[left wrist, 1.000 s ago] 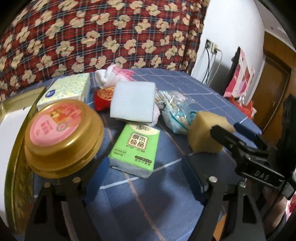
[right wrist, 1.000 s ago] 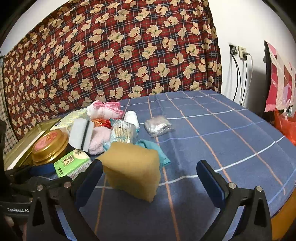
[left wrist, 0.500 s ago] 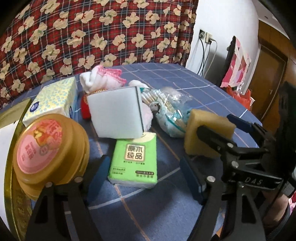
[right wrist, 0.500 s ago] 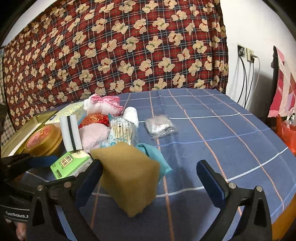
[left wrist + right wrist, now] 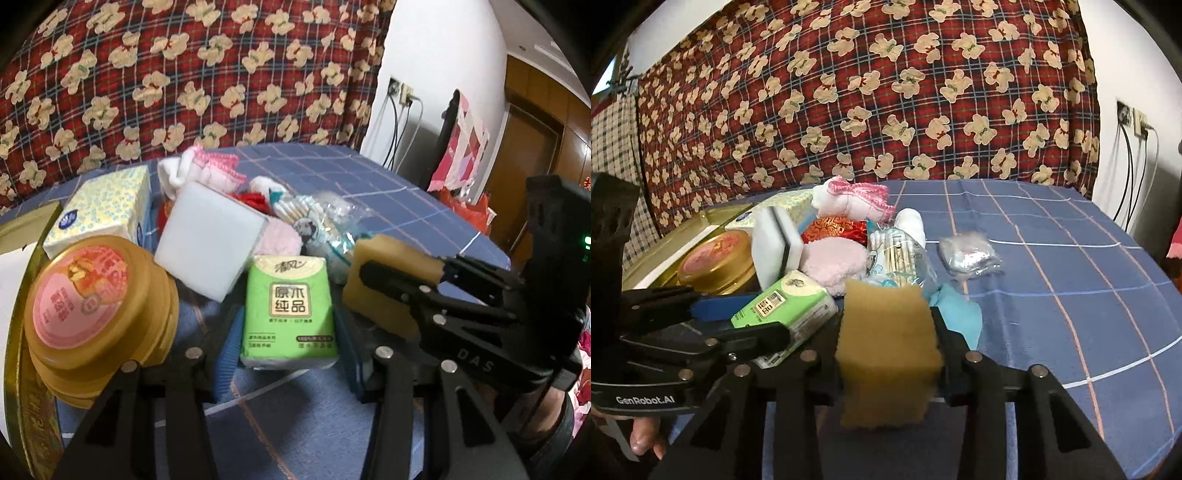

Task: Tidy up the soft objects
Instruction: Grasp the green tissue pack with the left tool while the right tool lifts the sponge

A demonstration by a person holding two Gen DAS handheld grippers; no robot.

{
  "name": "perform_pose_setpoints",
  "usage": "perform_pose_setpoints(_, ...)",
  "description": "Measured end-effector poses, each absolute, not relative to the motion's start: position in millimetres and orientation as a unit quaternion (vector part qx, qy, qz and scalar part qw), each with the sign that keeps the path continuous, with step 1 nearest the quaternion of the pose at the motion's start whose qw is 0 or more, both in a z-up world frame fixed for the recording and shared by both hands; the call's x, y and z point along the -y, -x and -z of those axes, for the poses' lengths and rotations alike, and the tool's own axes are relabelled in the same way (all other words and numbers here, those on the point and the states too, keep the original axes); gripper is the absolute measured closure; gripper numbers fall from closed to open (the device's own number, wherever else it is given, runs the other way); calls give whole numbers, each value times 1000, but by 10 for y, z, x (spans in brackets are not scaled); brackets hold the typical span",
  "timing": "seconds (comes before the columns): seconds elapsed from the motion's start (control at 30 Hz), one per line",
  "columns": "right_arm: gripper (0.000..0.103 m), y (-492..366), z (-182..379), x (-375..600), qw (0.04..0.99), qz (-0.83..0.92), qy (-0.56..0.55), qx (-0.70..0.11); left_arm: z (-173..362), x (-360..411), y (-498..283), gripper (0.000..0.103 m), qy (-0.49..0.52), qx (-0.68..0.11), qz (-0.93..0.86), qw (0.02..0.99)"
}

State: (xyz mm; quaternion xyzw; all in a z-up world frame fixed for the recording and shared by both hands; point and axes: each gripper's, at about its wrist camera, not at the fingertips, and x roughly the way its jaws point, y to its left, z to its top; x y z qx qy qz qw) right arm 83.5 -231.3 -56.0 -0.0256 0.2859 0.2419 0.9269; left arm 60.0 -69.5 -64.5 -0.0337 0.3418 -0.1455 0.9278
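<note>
Sponge (image 5: 888, 347), tan and blocky, sits low centre of the right view, clamped by the right tongs (image 5: 886, 345), whose jaws have just closed onto its two sides, presumably to lift it clear. Green tissue pack (image 5: 289, 314) lies between the left tongs (image 5: 286, 358), jaws just narrowed; whether the pads already press it is unclear. Crowding both: a white foam block (image 5: 210, 247) leaning at the pack's upper left, a gold tin (image 5: 92, 317) at lower left, a cotton-swab bag (image 5: 895, 258) and a teal cloth (image 5: 958, 314) behind the sponge. Blue checked table (image 5: 1071, 258) at right lies bare.
</note>
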Motion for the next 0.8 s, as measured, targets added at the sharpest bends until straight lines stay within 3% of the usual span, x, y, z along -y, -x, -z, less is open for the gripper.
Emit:
perform_pose_setpoints(0.5,64,-814,521,2414,932,-249,-1,-262,503,632,-466,55,41,-264,140,953)
perform_pose_setpoints(0.8,64,-856,457,2410,935,-245,5,-255,473,582,-550,55,43,-262,128,956)
